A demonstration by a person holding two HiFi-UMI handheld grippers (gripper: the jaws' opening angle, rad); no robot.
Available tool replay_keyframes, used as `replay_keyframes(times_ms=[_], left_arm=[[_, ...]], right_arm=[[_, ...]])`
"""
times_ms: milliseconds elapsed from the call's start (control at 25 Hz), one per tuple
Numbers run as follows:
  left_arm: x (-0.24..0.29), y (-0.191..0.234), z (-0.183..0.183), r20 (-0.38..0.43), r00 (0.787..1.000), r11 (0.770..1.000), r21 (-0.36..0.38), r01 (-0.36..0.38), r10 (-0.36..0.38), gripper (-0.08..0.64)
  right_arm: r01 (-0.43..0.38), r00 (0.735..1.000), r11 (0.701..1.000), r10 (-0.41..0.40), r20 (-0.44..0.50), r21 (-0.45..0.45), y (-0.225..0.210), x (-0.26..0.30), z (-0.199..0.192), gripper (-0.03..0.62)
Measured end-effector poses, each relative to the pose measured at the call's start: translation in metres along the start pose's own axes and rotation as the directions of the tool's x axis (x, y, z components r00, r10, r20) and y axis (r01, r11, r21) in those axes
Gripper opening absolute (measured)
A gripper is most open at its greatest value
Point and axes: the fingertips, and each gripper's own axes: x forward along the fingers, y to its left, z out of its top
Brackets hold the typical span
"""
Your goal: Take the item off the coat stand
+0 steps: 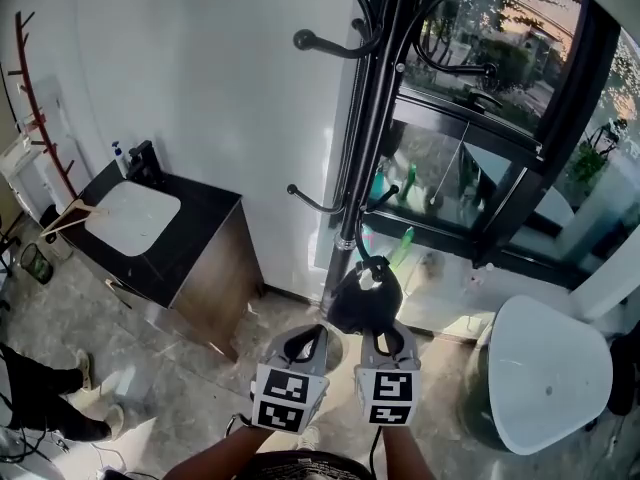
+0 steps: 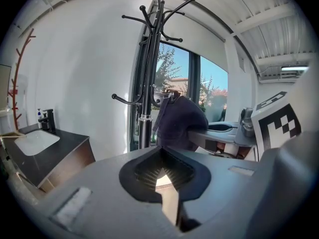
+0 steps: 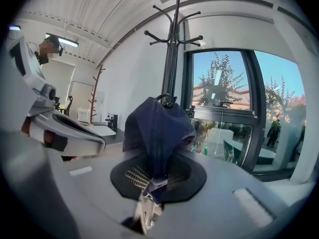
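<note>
- The coat stand (image 1: 365, 138) rises black against the window. The dark blue cloth item (image 1: 365, 296) hangs low on it, just beside the pole, with its top caught on a low hook (image 3: 166, 100).
- The right hand-held gripper (image 1: 383, 333) is clamped narrow on a fold at the item's lower edge, and the cloth runs right down between its jaws.
- The left hand-held gripper (image 1: 303, 346) hangs just to the left of it. Its jaws are drawn together on nothing, clear of the cloth.
- I'd judge this to be the lift-off step: the grip is made, but the top is not yet off the hook.
- To do it well, raise the cloth first so the top slackens and rides over the hook's upturned tip. Only then draw it toward the near side, away from the pole.
- Pulling straight down or back would likely tighten it on the hook and could rock the stand.
- The hold is on a thin fold, so it may slip. A slow move seems wise, with the left gripper ready to free the top if it snags.
</note>
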Motion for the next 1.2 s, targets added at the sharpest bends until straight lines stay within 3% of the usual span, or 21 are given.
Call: replay_keyframes(times_ms=[440, 920, 1200], left_arm=[[-0.025, -0.007, 0.005, 0.035, 0.999, 0.999, 0.029, 0.026, -0.027, 0.002], [-0.053, -0.026, 0.002, 0.067, 0.996, 0.996, 0.069, 0.056, -0.060, 0.002], [-0.060, -0.041, 0.004, 0.082, 0.993, 0.993, 0.085, 0.077, -0.084, 0.002]], right_arm=[[0.057, 0.998, 0.998, -0.057, -0.011, 0.000, 0.010, -0.041, -0.003, 0.032], [0.077, 0.997, 0.990, -0.079, 0.011, 0.120, 0.027, -0.094, -0.001, 0.034], [0.102, 0.995, 0.985, -0.103, -0.001, 0.136, 0.025, -0.115, 0.002, 0.034]])
